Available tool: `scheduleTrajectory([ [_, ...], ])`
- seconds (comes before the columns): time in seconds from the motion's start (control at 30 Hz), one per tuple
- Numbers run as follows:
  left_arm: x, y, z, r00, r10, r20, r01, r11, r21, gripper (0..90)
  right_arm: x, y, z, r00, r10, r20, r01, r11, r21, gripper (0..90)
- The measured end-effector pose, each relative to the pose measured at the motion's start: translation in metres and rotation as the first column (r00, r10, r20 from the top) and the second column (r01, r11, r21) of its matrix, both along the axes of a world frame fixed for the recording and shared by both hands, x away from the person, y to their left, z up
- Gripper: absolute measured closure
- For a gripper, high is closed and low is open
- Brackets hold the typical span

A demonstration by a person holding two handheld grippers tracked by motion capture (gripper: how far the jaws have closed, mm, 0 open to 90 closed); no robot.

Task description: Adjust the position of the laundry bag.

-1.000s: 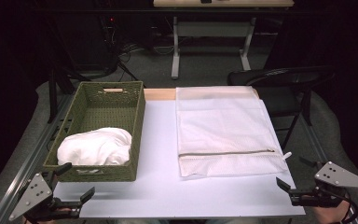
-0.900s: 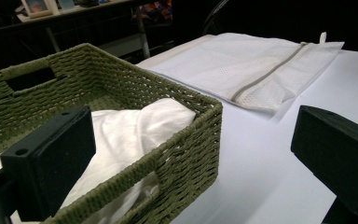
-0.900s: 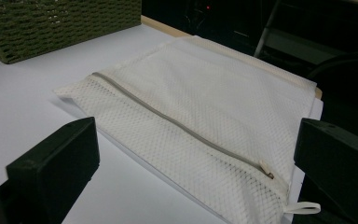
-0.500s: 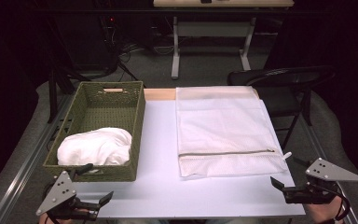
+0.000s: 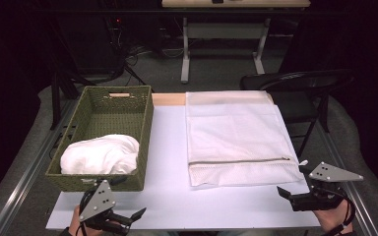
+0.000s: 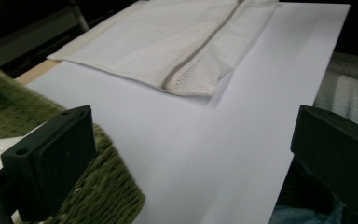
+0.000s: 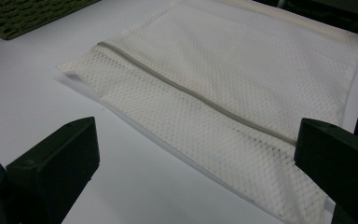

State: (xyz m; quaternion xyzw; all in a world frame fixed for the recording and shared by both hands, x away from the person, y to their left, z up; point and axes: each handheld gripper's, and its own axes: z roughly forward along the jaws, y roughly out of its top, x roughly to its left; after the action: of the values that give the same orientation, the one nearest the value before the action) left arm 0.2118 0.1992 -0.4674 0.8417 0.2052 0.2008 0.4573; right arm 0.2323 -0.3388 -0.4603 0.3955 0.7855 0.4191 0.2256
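Note:
A green woven basket (image 5: pixel 113 105) stands on the left of the white table (image 5: pixel 170 147), with a bundled white cloth (image 5: pixel 101 155) in its near end. A white mesh laundry bag (image 5: pixel 236 132) lies flat on the right, its zipper (image 5: pixel 238 161) shut and near the front edge. My left gripper (image 5: pixel 130 196) is open at the table's front edge, just in front of the basket's near right corner (image 6: pixel 102 196). My right gripper (image 5: pixel 291 181) is open beside the bag's near right corner, with the mesh bag (image 7: pixel 242 79) ahead of its jaws. Nothing sits between either pair of jaws.
A black folding chair (image 5: pixel 295 83) stands off the table's far right corner. A strip of bare wood (image 5: pixel 169 99) shows at the table's back edge. Metal rails (image 5: pixel 24 172) run along both sides. A desk frame (image 5: pixel 224 34) stands farther back on the floor.
My left gripper has slid right along the front edge, from the table's left corner to in front of the basket. My right gripper has moved left and a little forward toward the bag.

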Motion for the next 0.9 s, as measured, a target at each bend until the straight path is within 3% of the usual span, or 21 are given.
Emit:
scheduleTrajectory([
  [0.4,0.017,-0.042,-0.009,0.9958,-0.06,-0.07,0.063,0.9969,0.047,0.0,0.005,0.002,-0.006,0.9991,-0.008,-0.041,0.007,1.0,-0.031,0.0],
  [0.57,0.028,-0.061,-0.016,0.9924,-0.059,-0.108,0.068,0.9949,0.076,0.0,0.008,0.003,-0.009,0.9976,-0.024,-0.066,0.021,0.999,-0.036,0.0],
  [0.6,0.031,-0.065,-0.018,0.9898,-0.064,-0.127,0.071,0.9959,0.056,0.0,0.008,0.003,-0.009,0.9975,-0.023,-0.066,0.021,0.999,-0.039,0.0],
  [0.67,0.037,-0.072,-0.021,0.9857,-0.054,-0.16,0.064,0.996,0.062,0.0,0.008,0.002,-0.009,0.9974,-0.022,-0.068,0.019,0.999,-0.045,0.0],
  [0.9,0.054,-0.098,-0.033,0.976,-0.064,-0.208,0.086,0.9916,0.097,0.0,0.008,0.001,-0.011,0.9962,-0.029,-0.082,0.026,0.999,-0.041,0.0],
])
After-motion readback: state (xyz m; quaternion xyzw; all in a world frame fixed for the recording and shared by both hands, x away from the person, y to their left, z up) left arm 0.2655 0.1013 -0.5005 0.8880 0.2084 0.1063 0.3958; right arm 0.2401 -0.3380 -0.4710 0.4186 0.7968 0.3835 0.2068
